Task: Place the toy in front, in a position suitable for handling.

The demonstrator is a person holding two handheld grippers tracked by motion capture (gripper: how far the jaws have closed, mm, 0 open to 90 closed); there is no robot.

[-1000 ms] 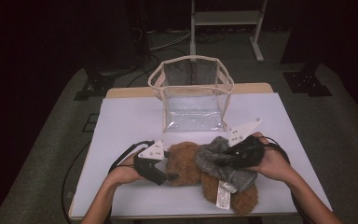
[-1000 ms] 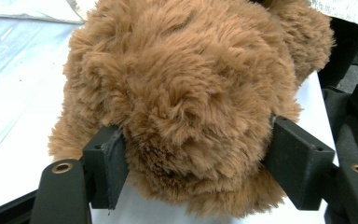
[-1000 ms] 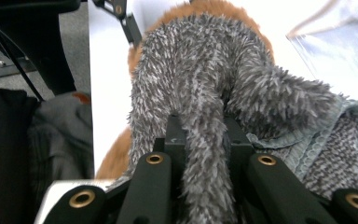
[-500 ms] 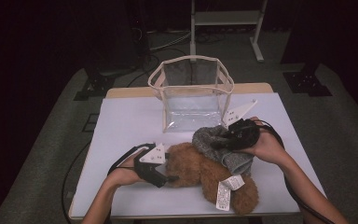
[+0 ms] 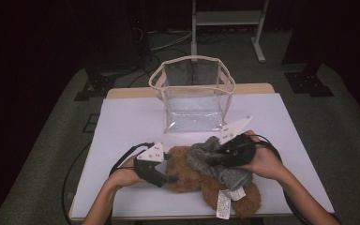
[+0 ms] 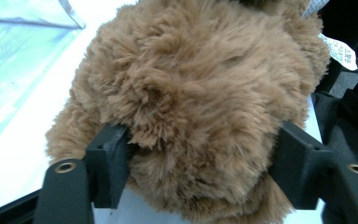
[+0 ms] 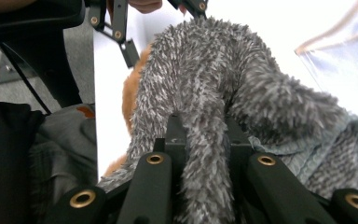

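Note:
A brown plush bear [image 5: 187,174] lies on the white table [image 5: 131,122] near its front edge, a white label [image 5: 223,205] hanging from its lower part. A grey fuzzy knit garment [image 5: 205,155] lies draped over the bear. My left gripper [image 5: 172,178] is at the bear's left side; its jaws have just been closing, and in the left gripper view they press into the bear's fur [image 6: 196,93] from both sides. My right gripper [image 5: 212,161] is shut on a fold of the grey garment [image 7: 242,88], pinched between its jaws.
A clear plastic bag [image 5: 193,96] with beige trim stands open-topped behind the bear at the table's middle back. Black cables trail from both grippers. A white metal stand [image 5: 225,18] stands on the floor beyond the table.
My right gripper lifted the grey garment toward the bag, then came back down a little to the left over the bear. The left hand stayed put at the bear's side.

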